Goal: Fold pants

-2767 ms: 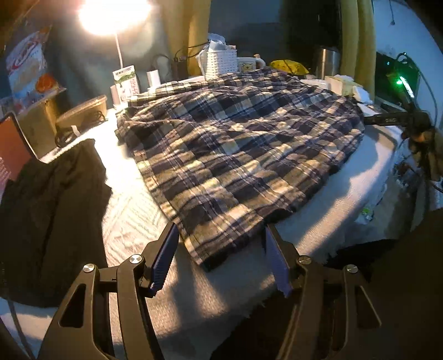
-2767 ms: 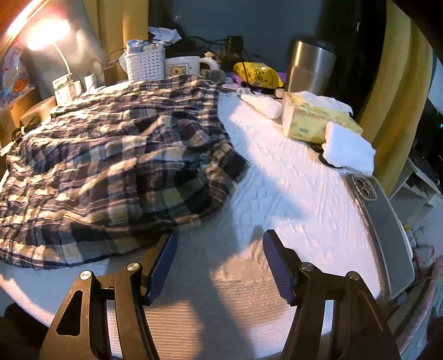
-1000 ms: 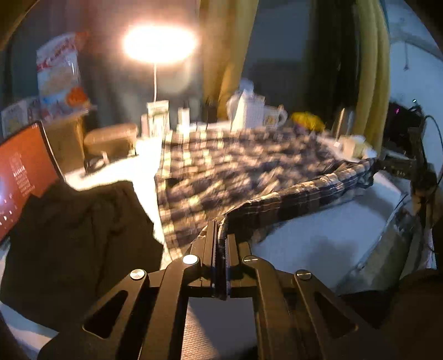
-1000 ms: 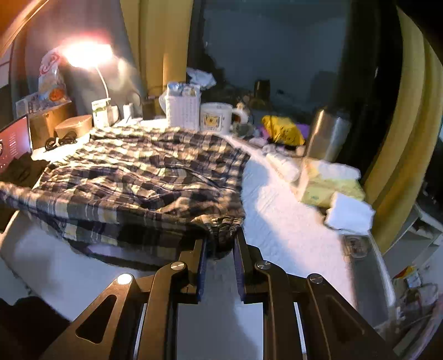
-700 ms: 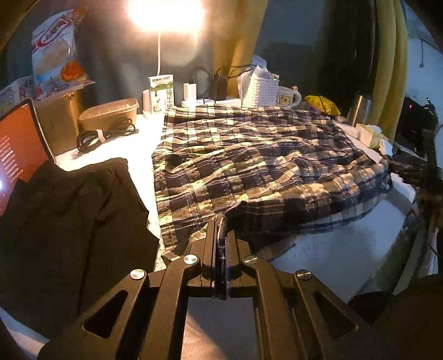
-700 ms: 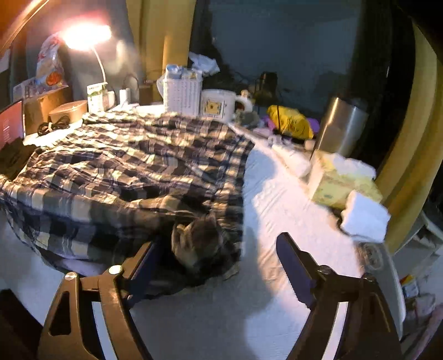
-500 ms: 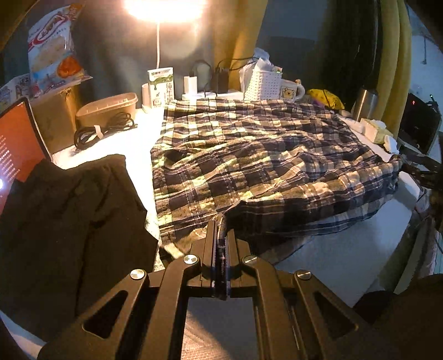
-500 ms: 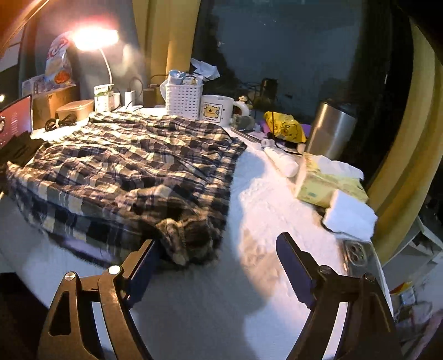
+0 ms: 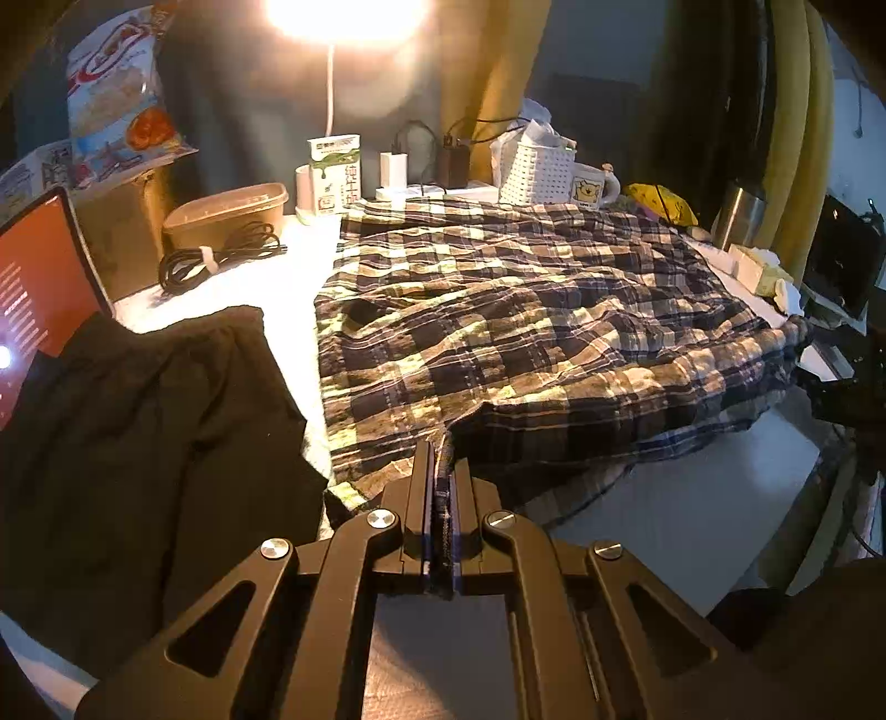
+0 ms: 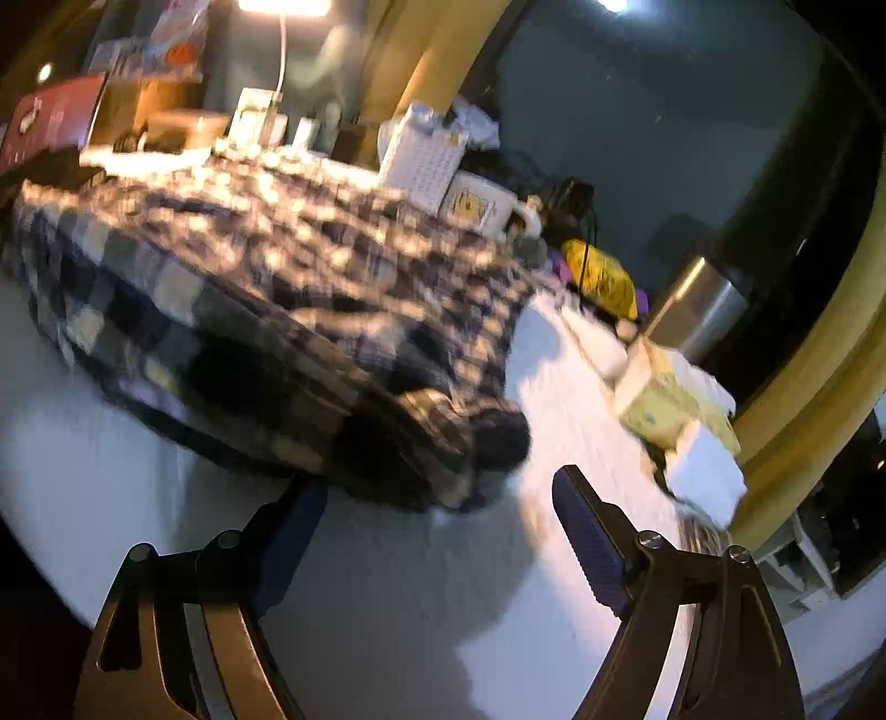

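**Right jaws let go, left keeps the hem**

Since a second ago my right gripper (image 10: 437,509) has released and pulled back.

Left wrist: my left gripper (image 9: 440,471) pinches the plaid pants (image 9: 526,321) hem, folded over the white table cover (image 9: 692,498).

Right wrist: blurred; jaws spread, bunched pants (image 10: 277,288) just ahead.

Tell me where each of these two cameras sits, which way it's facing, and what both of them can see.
Left wrist: rides on the left gripper, looks along its shut fingers, clamped on the plaid pants' near edge, across the table toward the lamp; black garment at left.
Right wrist: rides on the right gripper, tilted and blurred, looks between its open fingers at the pants' bunched corner; tissue box at right.
Shared: pants, white basket, bear mug, steel tumbler.
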{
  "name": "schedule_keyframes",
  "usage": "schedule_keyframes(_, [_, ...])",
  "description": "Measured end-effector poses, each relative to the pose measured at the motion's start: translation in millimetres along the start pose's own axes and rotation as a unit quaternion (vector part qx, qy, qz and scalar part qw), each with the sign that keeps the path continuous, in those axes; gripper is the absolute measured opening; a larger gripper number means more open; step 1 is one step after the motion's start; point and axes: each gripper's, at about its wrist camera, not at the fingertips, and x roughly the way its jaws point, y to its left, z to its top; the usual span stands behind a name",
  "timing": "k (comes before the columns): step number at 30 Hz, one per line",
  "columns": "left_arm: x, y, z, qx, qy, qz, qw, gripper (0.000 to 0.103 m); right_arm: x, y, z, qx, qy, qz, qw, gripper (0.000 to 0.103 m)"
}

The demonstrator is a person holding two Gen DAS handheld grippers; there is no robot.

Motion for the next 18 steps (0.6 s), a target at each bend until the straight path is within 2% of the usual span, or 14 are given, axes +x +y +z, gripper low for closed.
schedule_keyframes(1, [-1,1,-1,-0.003,0.0,0.0,1.0,0.003,1,0,3,0.008,-0.007,0.009,1.0,0.082])
schedule_keyframes(2, [-2,1,-2,-0.006,-0.001,0.0,1.0,0.003,3,0,5,0.011,-0.008,0.021,1.0,0.075])
schedule_keyframes(3, [-3,1,-2,-0.008,-0.003,-0.002,1.0,0.003,5,1,7,0.012,-0.006,0.035,0.999,0.049])
schedule_keyframes(4, [-4,1,-3,-0.009,-0.005,-0.006,0.9999,0.003,8,2,8,0.014,-0.001,0.041,0.999,0.032])
schedule_keyframes(7, [-14,0,-2,-0.011,-0.028,-0.009,0.9995,0.003,7,3,11,0.022,-0.005,0.049,0.999,0.026])
schedule_keyframes(11, [-33,-2,3,-0.011,-0.075,-0.019,0.9969,0.003,-7,-7,15,0.049,-0.021,0.05,0.997,0.024])
schedule_keyframes(18, [-54,-5,22,-0.007,-0.121,-0.015,0.9925,0.003,-30,-21,29,0.086,-0.057,0.054,0.993,0.023])
